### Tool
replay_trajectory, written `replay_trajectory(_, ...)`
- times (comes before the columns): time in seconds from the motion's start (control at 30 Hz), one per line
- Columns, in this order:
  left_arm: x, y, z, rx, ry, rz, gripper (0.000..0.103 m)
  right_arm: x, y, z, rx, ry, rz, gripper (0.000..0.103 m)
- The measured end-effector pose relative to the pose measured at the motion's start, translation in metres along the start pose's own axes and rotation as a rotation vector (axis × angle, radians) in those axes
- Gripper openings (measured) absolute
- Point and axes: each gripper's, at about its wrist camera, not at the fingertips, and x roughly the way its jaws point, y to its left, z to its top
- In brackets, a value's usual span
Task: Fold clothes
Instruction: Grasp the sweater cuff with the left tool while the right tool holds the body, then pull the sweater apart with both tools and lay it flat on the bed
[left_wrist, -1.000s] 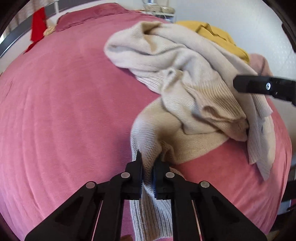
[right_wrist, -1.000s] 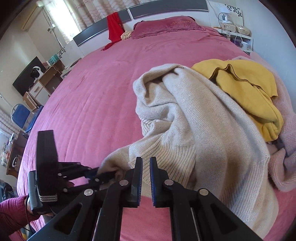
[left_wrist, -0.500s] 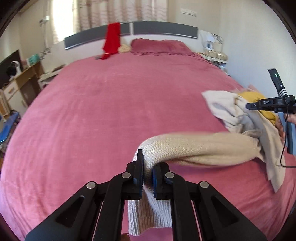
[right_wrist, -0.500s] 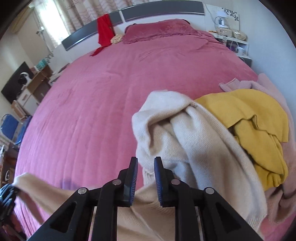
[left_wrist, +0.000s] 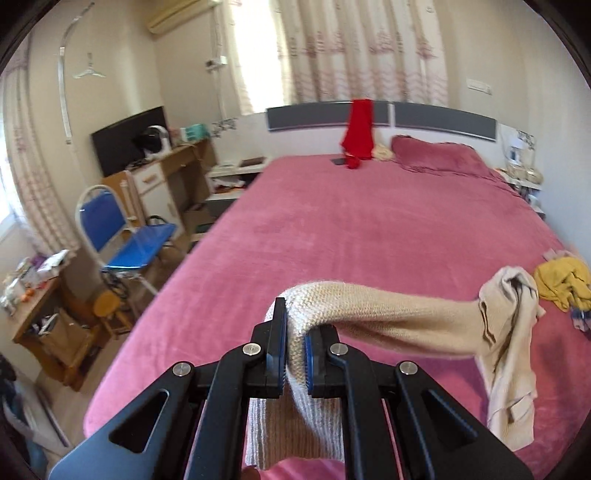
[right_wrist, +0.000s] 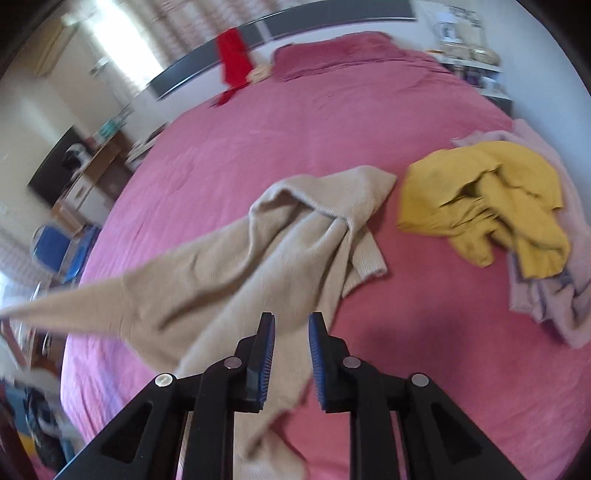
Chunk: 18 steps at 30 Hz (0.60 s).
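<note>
At the left, the left gripper (left_wrist: 294, 345) is seen with its jaws clamped on the ribbed end of a beige knitted sweater (left_wrist: 388, 319). From there the long axis of the garment is stretched rightward above the pink bedspread (left_wrist: 369, 221). Its crumpled body lies just beyond the right gripper (right_wrist: 290, 352), whose jaws stand apart with nothing between them. That bunched body is judged nearest the right gripper, left of a yellow garment (right_wrist: 480, 199).

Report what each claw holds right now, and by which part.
Left claw grips the beige sweater at a ribbed cuff or edge. Right claw holds nothing; it is open above the sweater.
</note>
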Motion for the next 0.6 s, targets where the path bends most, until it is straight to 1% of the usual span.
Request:
replay_trajectory(0.03,0.001,0.012,-0.002,-0.011,0.008,0.025,0.007,0.003,0.017,-0.013,-0.019,0.018,0.024,0.019)
replay_trajectory(0.07,0.003,0.023,-0.005,-0.025,0.022,0.047,0.007,0.009,0.030,-0.027,0.004,0.037,0.060,0.019)
replay_trajectory(0.13,0.015,0.049,-0.018,-0.081,0.091,0.063,0.007,0.021,0.054,-0.053,0.049,0.070,0.132,0.019)
replay_trajectory(0.2,0.025,0.075,-0.036,-0.127,0.123,0.076,0.007,0.041,0.073,-0.073,0.074,0.096,0.179,0.020)
replay_trajectory(0.3,0.029,0.103,-0.061,-0.176,0.161,0.058,0.007,0.083,0.102,-0.098,0.157,0.168,0.270,0.022)
replay_trajectory(0.33,0.029,0.112,-0.067,-0.187,0.172,0.048,0.007,0.093,0.109,-0.104,0.178,0.182,0.283,0.022)
replay_trajectory(0.37,0.027,0.118,-0.074,-0.189,0.176,0.038,0.007,0.100,0.114,-0.108,0.184,0.188,0.266,0.022)
replay_trajectory(0.4,0.026,0.124,-0.080,-0.179,0.178,0.035,0.007,0.106,0.115,-0.111,0.209,0.192,0.257,0.022)
replay_trajectory(0.47,0.026,0.130,-0.087,-0.168,0.184,0.029,0.008,0.118,0.097,-0.118,0.343,0.181,0.276,0.022)
replay_trajectory(0.53,0.028,0.132,-0.092,-0.160,0.191,0.020,0.008,0.125,0.080,-0.120,0.428,0.172,0.285,0.023)
replay_trajectory(0.6,0.030,0.133,-0.094,-0.163,0.191,0.007,0.008,0.133,0.067,-0.124,0.490,0.193,0.329,0.023)
